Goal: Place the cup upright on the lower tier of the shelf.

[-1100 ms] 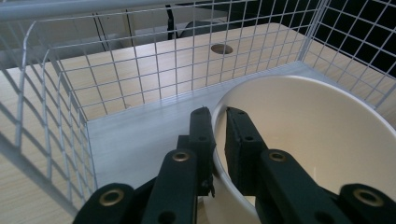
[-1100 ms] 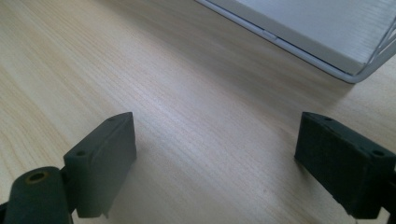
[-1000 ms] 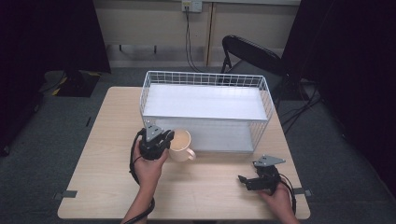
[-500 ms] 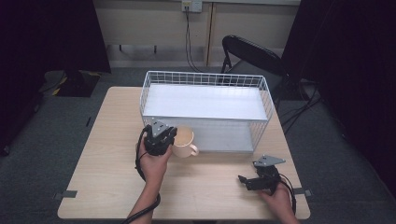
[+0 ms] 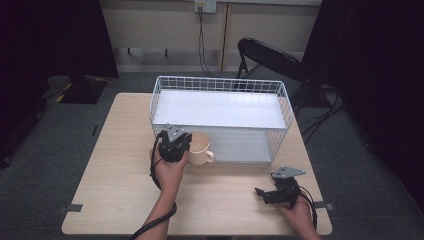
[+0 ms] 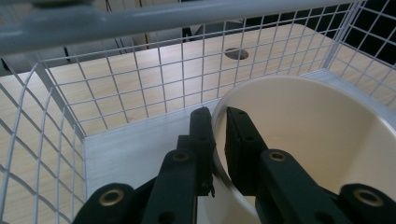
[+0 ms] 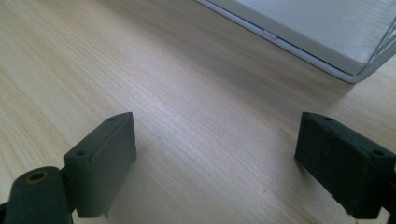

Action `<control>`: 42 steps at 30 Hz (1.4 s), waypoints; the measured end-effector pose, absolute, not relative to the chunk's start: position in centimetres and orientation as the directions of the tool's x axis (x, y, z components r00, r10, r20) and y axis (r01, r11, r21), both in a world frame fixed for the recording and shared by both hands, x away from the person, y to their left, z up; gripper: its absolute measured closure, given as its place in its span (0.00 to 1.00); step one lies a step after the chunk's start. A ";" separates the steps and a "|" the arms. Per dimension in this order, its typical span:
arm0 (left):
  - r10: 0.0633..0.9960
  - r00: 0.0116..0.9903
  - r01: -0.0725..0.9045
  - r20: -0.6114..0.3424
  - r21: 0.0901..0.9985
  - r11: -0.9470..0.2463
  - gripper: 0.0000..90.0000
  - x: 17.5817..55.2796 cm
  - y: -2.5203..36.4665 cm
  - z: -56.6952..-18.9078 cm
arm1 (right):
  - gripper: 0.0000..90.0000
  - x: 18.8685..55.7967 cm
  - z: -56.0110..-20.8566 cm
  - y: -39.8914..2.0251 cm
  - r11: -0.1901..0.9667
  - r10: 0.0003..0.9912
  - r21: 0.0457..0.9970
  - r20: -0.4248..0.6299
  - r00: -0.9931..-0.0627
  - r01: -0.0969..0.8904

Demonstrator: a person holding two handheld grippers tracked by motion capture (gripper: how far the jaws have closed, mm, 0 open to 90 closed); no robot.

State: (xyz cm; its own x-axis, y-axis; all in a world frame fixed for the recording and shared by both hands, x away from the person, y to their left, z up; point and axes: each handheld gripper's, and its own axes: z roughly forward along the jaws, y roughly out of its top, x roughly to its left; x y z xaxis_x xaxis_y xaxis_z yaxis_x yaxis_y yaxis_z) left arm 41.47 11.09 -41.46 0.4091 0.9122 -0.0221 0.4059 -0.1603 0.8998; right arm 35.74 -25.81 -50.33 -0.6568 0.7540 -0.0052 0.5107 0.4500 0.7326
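Left gripper [image 6: 219, 140] was clamped on the rim of the cream mug [image 5: 199, 148], one jaw inside, one outside. Mug sat at the front wall of the white wire basket [image 5: 220, 90]; couldn't tell if it was touching the counter [image 5: 115, 165]. Right gripper [image 5: 261, 192] lay low over the counter's front right, jaws wide apart, holding nothing.

Pale wood-grain bench [image 7: 187, 116], matt; white coated wire basket [image 5: 220, 85]; smooth glossy cream cup [image 6: 317, 140]; matt black plastic claws.
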 end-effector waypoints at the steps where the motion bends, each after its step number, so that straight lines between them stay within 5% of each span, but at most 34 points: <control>1: 0.912 0.409 0.406 -0.022 0.900 -0.160 0.91 41.5 11.1 -41.5 | 0.13 35.7 -50.3 -25.8 0.450 0.754 0.733 -0.005 -0.657 0.511; 42: 0.950 0.311 0.430 0.020 0.889 -0.159 0.90 43.4 10.0 -43.1 | 0.13 35.7 -50.3 -25.8 0.450 0.754 0.733 -0.005 -0.657 0.511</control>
